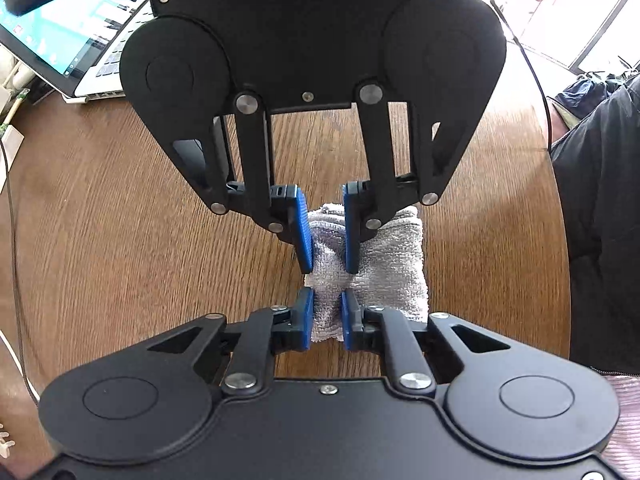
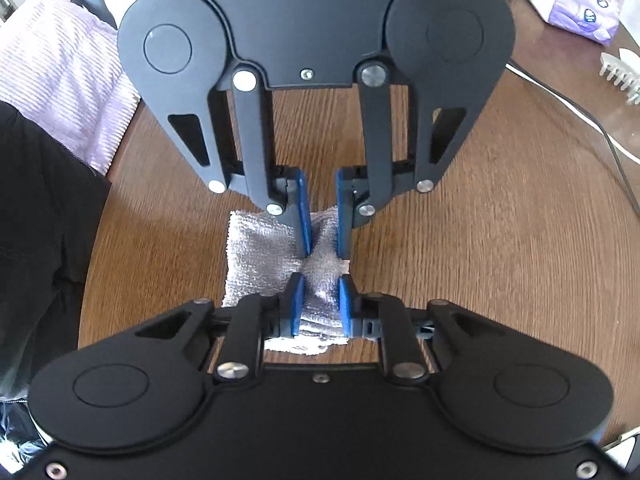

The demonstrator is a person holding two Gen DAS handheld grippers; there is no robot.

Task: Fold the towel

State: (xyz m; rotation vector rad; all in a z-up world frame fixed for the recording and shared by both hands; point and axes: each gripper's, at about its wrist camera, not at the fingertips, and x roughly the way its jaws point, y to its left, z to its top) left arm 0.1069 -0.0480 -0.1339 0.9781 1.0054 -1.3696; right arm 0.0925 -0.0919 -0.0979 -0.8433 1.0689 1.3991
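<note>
A small grey terry towel lies folded into a thick pad on the wooden table. Both grippers point steeply down at it, facing each other tip to tip. My left gripper has its blue pads pressed into the towel's left part, with the cloth bunched between them. Just beyond it, my right gripper pinches the same strip of cloth. In the right wrist view the towel spreads to the left, while the right gripper and the left gripper squeeze it into a waist.
An open laptop stands at the table's far left edge. A person's dark garment borders the table. A purple tissue pack, a white comb and cables lie at one side, with pink striped cloth at the other.
</note>
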